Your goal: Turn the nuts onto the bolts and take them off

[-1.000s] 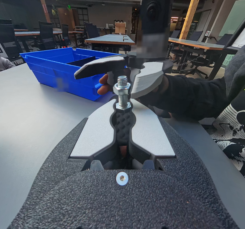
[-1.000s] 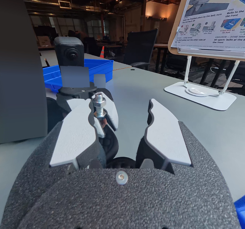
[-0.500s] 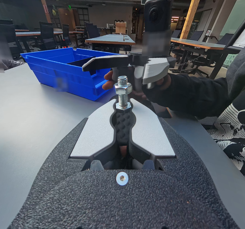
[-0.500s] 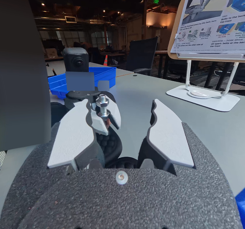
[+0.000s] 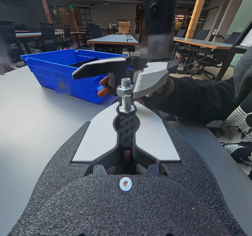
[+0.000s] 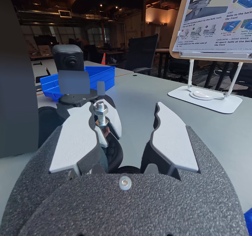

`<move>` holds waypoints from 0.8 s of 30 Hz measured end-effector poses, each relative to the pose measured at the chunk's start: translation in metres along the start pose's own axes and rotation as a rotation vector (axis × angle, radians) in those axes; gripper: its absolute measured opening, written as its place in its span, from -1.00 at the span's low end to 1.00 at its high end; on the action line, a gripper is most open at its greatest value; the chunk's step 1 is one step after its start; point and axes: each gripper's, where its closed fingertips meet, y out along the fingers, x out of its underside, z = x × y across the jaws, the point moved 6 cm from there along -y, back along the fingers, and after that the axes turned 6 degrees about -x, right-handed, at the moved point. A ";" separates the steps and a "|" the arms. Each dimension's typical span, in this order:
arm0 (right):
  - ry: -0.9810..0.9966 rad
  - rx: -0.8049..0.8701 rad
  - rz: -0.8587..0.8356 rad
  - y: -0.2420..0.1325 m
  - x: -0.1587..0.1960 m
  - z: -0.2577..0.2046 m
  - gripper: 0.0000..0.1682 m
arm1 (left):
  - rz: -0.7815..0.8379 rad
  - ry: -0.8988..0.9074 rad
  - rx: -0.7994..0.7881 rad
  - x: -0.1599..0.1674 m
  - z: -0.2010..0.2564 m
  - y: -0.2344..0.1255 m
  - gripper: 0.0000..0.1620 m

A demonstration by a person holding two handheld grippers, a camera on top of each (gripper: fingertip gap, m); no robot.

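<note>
A steel bolt (image 5: 126,101) stands upright with its hex head clamped in my left gripper (image 5: 126,105), which is shut on it. A hex nut (image 5: 124,91) sits on the thread just below the bolt's tip. My right gripper (image 5: 104,85) is open behind the bolt, and one of its fingers (image 5: 148,82) lies close beside the nut on the right. In the right wrist view the right gripper (image 6: 122,105) is wide open. The nut (image 6: 101,111) and bolt (image 6: 102,119) stand just inside its left finger (image 6: 76,134), apart from the right one.
A blue bin (image 5: 61,68) stands on the grey table (image 5: 34,120) to the back left; it also shows in the right wrist view (image 6: 100,73). An instruction sheet on a white stand (image 6: 204,97) is at the right. A person's dark sleeve (image 5: 197,97) reaches in over the table's right edge. My right fingertips sit around 5 cm from my left ones.
The right gripper lifted and turned away from the nut half a second ago, then came back beside it, still open. The left gripper, bolt and nut have kept their places.
</note>
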 end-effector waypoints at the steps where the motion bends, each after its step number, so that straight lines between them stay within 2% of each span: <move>1: 0.000 0.002 0.001 -0.003 0.000 0.000 0.01 | -0.001 0.001 0.000 0.000 0.000 0.000 -0.82; 6: -0.013 0.025 -0.005 -0.018 0.000 0.004 0.01 | -0.001 0.002 -0.003 0.000 0.000 0.000 -0.82; 8: -0.020 0.048 -0.016 -0.024 0.001 0.007 -0.07 | 0.003 -0.001 -0.001 0.000 0.000 0.000 -0.82; 11: -0.017 0.031 0.013 -0.028 -0.002 0.006 -0.04 | 0.006 -0.004 -0.003 0.000 -0.001 0.000 -0.82; 17: -0.030 -0.028 -0.025 -0.004 0.003 -0.004 0.09 | 0.002 0.001 -0.001 0.000 0.000 0.000 -0.82; 20: -0.035 -0.030 -0.036 0.006 0.004 -0.004 0.08 | 0.006 0.007 0.005 0.000 0.001 0.000 -0.82; 24: -0.049 -0.017 -0.050 0.001 0.003 0.001 0.08 | 0.016 0.005 0.012 -0.001 0.001 -0.001 -0.83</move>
